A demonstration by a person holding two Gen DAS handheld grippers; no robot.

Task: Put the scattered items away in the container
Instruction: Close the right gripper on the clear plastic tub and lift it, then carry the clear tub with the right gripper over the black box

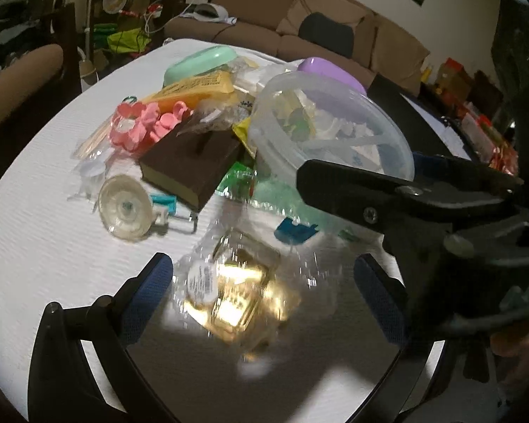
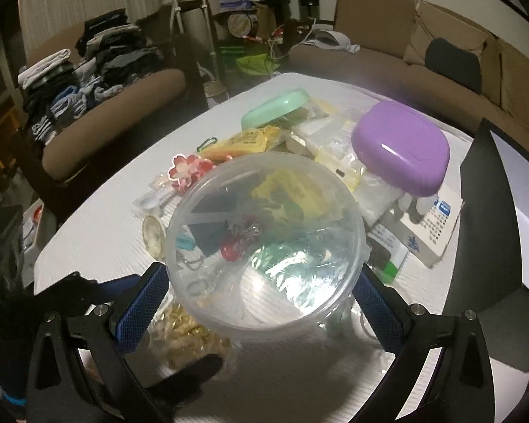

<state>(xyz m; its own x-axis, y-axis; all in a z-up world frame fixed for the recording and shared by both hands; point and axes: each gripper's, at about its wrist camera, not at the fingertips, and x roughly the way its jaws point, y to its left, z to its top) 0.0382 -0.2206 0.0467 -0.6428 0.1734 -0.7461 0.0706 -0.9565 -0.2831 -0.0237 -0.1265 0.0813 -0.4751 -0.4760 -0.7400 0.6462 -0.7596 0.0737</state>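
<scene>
The round container (image 2: 264, 236) was clear, glossy plastic, the crinkled bag of gold pieces (image 1: 236, 289) shiny film, the purple case (image 2: 402, 148) and mint case (image 2: 275, 105) smooth satin plastic, the brown sponge block (image 1: 190, 162) matt, and the white tablecloth (image 1: 53, 239) ribbed cloth.

Room dim; the white cloth-covered bench (image 1: 53, 246) is lit brightly from above and washes out toward its left edge. Both views show strong fisheye bending and black vignetting in the corners. Left wrist view: the crinkled clear plastic bag of gold pieces (image 1: 236, 289) is motion-blurred, and dark shadow covers the bench's near edge. Right wrist view: the round clear plastic container (image 2: 264, 239) carries white glare low on its wall; the purple oval plastic lid (image 2: 402, 148) shows a small highlight.
</scene>
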